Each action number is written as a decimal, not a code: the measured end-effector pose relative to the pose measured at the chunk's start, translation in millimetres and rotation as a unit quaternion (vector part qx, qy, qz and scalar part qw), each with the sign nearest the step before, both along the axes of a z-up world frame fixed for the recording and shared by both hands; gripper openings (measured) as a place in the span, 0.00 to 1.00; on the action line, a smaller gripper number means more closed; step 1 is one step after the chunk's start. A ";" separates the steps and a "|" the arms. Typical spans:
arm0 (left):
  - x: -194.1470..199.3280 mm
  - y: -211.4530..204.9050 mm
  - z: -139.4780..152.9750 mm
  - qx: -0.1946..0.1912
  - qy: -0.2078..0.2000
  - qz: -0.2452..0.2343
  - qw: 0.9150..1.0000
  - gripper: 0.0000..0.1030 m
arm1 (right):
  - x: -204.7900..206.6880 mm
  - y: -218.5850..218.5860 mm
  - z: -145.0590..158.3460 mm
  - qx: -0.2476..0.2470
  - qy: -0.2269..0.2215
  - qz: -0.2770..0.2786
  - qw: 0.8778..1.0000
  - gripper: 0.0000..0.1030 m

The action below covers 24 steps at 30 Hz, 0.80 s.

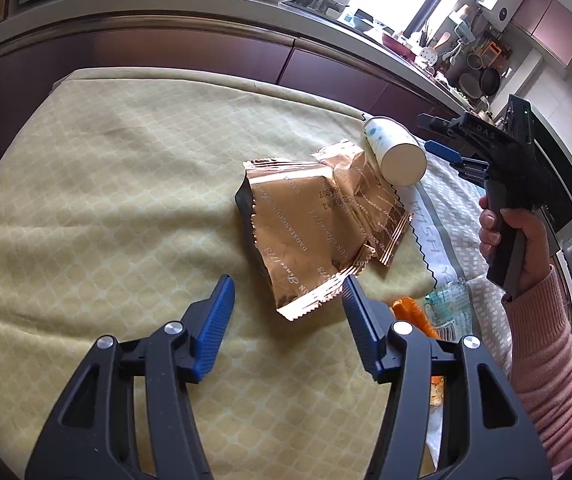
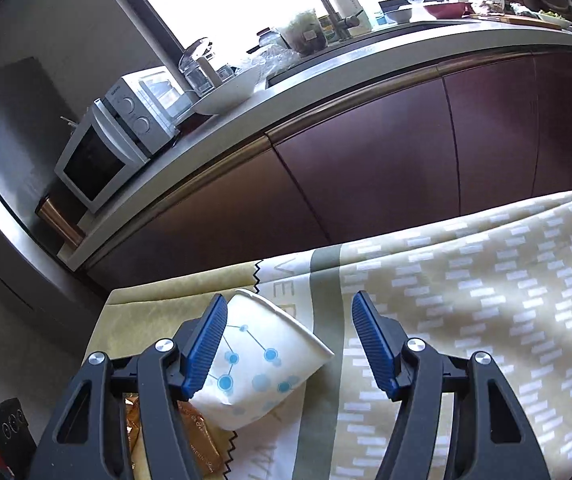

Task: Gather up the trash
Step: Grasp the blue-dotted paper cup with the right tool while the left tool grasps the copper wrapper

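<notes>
Both jaws wide, empty: left gripper (image 1: 288,294) before wrapper (image 1: 318,224); right gripper (image 2: 290,316) over cup (image 2: 262,364).

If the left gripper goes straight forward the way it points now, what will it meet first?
Most likely the copper foil wrapper: its near corner lies just ahead of the open left gripper, between the fingertips. The paper cup lies further behind it. Depth is unclear, so the height above the cloth is uncertain.

Copper foil wrapper (image 1: 310,232), white paper cup (image 2: 262,364) with blue dots, yellow lattice-patterned cloth (image 1: 98,184)
</notes>
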State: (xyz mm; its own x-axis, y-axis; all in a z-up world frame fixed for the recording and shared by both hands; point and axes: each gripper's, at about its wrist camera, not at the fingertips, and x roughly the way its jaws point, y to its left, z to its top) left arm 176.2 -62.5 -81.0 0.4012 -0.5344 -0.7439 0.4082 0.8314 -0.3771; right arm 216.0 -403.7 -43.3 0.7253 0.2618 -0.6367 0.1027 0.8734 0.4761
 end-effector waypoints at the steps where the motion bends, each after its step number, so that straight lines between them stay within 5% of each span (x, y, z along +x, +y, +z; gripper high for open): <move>1: 0.2 -0.4 -0.3 0.000 0.000 -0.001 1.000 0.53 | 2.8 1.1 -1.2 0.006 0.004 0.013 1.000 0.61; 5: 0.1 -0.5 -0.3 -0.001 -0.001 -0.002 1.000 0.53 | 6.4 12.2 -5.3 0.008 0.010 0.058 0.998 0.59; 16: -1.0 3.0 0.4 -0.009 0.000 -0.005 1.000 0.52 | -31.7 39.0 -2.0 0.012 0.000 0.135 0.991 0.26; 19: -0.2 2.2 0.5 -0.010 0.002 -0.003 1.000 0.46 | -42.2 48.2 0.1 0.023 -0.008 0.153 0.988 0.14; 24: 1.9 4.6 -1.2 -0.011 0.009 0.003 1.000 0.22 | -58.6 66.4 8.2 0.022 -0.026 0.176 0.984 0.03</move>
